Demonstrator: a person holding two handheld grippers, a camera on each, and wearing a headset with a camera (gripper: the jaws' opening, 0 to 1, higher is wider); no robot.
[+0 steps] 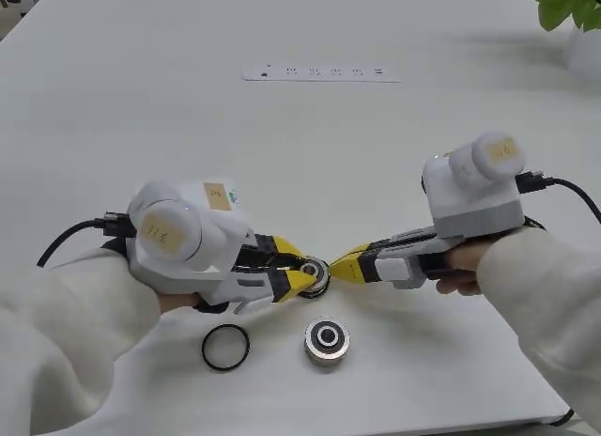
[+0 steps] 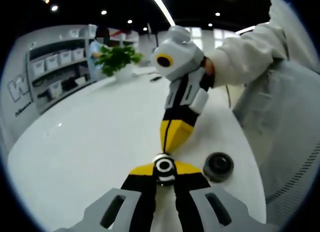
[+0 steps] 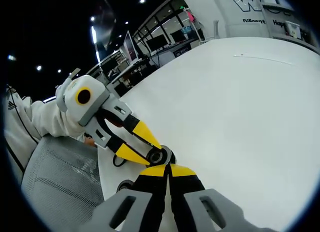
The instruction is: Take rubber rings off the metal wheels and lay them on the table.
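My left gripper (image 1: pixel 308 276) (image 2: pixel 164 171) is shut on a small metal wheel (image 1: pixel 315 273) (image 2: pixel 164 165) (image 3: pixel 161 154), held just above the white table (image 1: pixel 376 145). From the right, my right gripper (image 1: pixel 338 265) (image 3: pixel 168 167) (image 2: pixel 172 141) has its jaws shut, tips against that wheel's rim. I cannot tell whether they pinch its rubber ring. On the table in front lie a loose black rubber ring (image 1: pixel 225 347) (image 3: pixel 116 161) and a second metal wheel (image 1: pixel 327 342) (image 2: pixel 218 165) (image 3: pixel 125 185), flat on its side.
A white label strip (image 1: pixel 321 74) lies at the far middle of the table. A green plant (image 1: pixel 568 4) (image 2: pixel 116 58) stands at the far right corner. The table's near edge (image 1: pixel 488 425) runs close behind the loose wheel. Cables trail from both grippers.
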